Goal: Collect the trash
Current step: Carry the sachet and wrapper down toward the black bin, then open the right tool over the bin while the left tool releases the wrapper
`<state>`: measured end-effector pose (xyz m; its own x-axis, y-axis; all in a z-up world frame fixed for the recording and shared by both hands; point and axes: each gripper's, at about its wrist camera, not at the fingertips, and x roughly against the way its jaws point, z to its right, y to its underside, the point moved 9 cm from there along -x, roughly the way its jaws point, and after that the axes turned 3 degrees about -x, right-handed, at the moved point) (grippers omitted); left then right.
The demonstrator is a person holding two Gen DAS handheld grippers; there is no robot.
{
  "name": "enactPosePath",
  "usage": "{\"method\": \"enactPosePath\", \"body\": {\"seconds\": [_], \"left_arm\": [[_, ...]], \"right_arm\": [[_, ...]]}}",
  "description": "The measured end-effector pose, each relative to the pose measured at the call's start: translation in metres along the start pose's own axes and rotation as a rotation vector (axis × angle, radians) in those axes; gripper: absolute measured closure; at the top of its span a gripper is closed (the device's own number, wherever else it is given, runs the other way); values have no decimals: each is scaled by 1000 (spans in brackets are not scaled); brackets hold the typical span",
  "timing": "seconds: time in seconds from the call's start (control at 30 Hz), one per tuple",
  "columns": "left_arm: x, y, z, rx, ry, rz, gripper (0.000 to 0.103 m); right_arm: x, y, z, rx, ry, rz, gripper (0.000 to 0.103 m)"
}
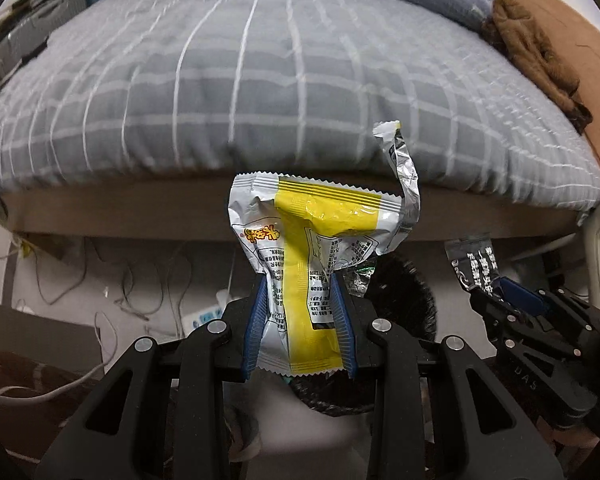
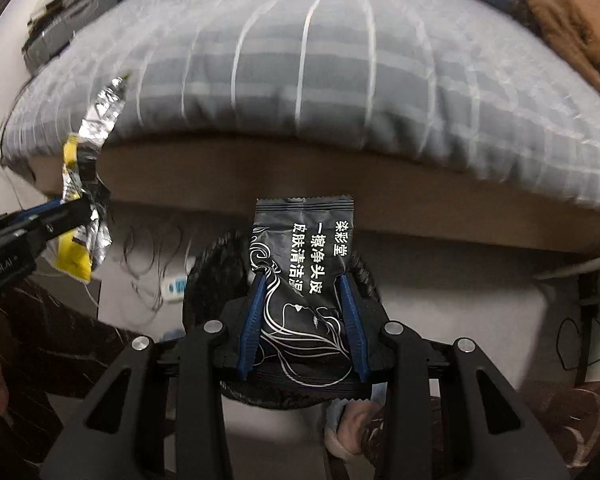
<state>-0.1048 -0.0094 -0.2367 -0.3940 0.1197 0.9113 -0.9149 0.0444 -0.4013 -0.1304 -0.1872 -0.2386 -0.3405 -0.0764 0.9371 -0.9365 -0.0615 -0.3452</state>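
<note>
Now, at lower centre of its view, the left gripper (image 1: pixel 299 280) is clamped on the yellow-and-white wrapper (image 1: pixel 312 232), while the right gripper (image 2: pixel 303 280) pinches the black sachet (image 2: pixel 304 256); both stand upright directly above the dark bin (image 2: pixel 220 264), right gripper apparently more centred.

Yellow-and-white snack wrapper (image 1: pixel 304 248): crumpled, torn open, foil strip curling up on right, pinched upright between left tongs (image 1: pixel 300 280). Black sachet (image 2: pixel 304 256): flat, white Chinese print plus line-art face, clamped upright between right tongs (image 2: pixel 302 280).
</note>
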Motion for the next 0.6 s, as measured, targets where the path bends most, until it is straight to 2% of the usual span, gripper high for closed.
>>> {"method": "enactPosePath", "body": {"seconds": [0.23, 0.33, 0.43, 0.5, 0.6], "left_arm": [[-29, 19, -26, 38, -18, -66, 72], [-33, 23, -34, 49, -29, -80, 72], [-33, 26, -37, 49, -30, -82, 72], [-34, 26, -34, 42, -29, -81, 72], [-38, 24, -23, 31, -19, -87, 72]], "right_arm": [[-30, 9, -10, 1, -7, -76, 66], [-36, 7, -16, 16, -1, -76, 60], [-37, 8, -16, 21, 11, -71, 45], [-34, 7, -12, 19, 25, -49, 32], [-26, 1, -3, 1, 42, -15, 19]]}}
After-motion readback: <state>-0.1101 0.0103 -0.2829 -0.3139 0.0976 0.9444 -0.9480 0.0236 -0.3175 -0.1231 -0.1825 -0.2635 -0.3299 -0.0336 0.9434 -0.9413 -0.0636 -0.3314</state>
